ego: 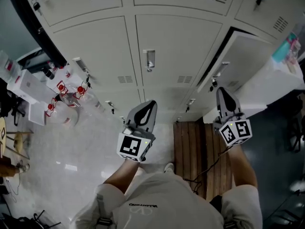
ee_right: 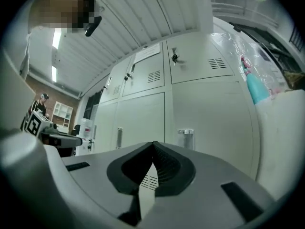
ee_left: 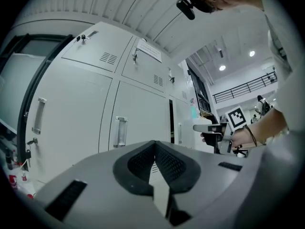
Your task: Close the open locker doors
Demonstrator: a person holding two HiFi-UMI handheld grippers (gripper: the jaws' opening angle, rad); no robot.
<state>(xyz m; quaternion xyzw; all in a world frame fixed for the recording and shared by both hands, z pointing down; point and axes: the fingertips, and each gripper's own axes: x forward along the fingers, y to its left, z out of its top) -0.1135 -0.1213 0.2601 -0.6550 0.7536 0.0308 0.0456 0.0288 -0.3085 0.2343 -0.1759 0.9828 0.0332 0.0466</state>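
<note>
Right tool (ego: 223, 91), jaws together, empty, open locker door (ego: 248, 56) just ahead, ajar

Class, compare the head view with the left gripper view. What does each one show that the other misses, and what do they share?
Head view only: the wooden floor strip and the red-tagged clutter on the floor at left. Left gripper view only: the ceiling lights and a railed balcony in the distance. Both: the closed locker doors with their handles, the open locker door, and the right gripper with its marker cube.
</note>
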